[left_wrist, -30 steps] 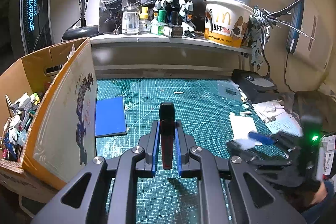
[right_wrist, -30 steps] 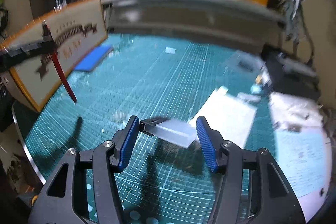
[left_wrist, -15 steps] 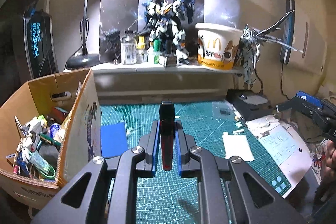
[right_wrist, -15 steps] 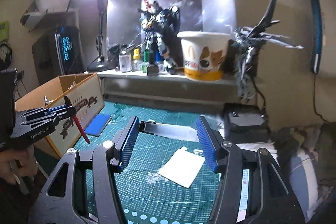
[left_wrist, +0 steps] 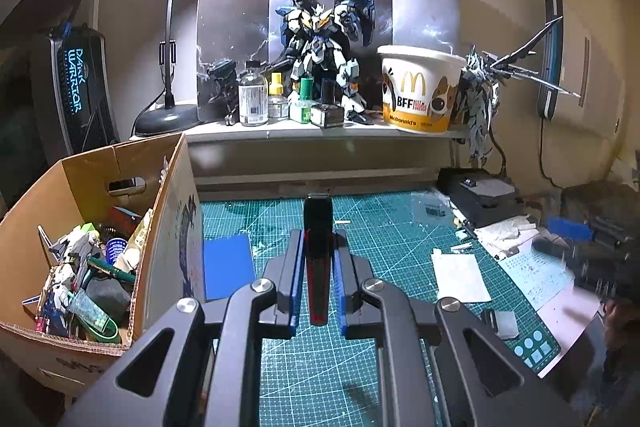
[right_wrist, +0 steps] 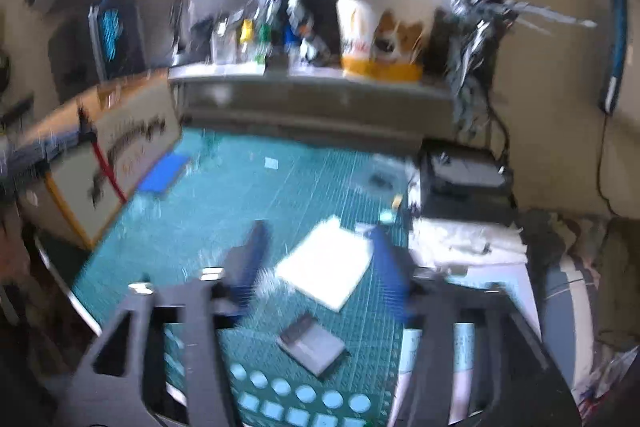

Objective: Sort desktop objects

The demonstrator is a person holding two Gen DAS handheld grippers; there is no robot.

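Left gripper (left_wrist: 318,267) pinching a slim red and black pen-like tool (left_wrist: 318,259), held upright between the blue pads, above the green cutting mat (left_wrist: 380,243) that covers the surface. Open cardboard box (left_wrist: 100,195) just to the left of this gripper, already filled with many small things: plastic parts, a cup, a green stick. Probably the carrying step in hand: tool lifted and on the way to a place of sorting, and the box looks like the likely goal, though not sure from these views alone. Next move, judged so: swing to the left over the box rim, lower a little, then spread the fingers to let the tool fall among the other things, with care not to hit the tall near wall of the box. Right gripper (right_wrist: 316,263) spread wide with nothing between the fingers, hanging over the right part of the mat; its view very blurred, so fine detail not to tell. White paper sheet (right_wrist: 324,267) lying flat on the mat between and a bit beyond its fingers, and a small grey block (right_wrist: 312,343) on the mat closer to the camera, below the gripper. Blue card (left_wrist: 228,265) flat on the mat just beside the box wall.
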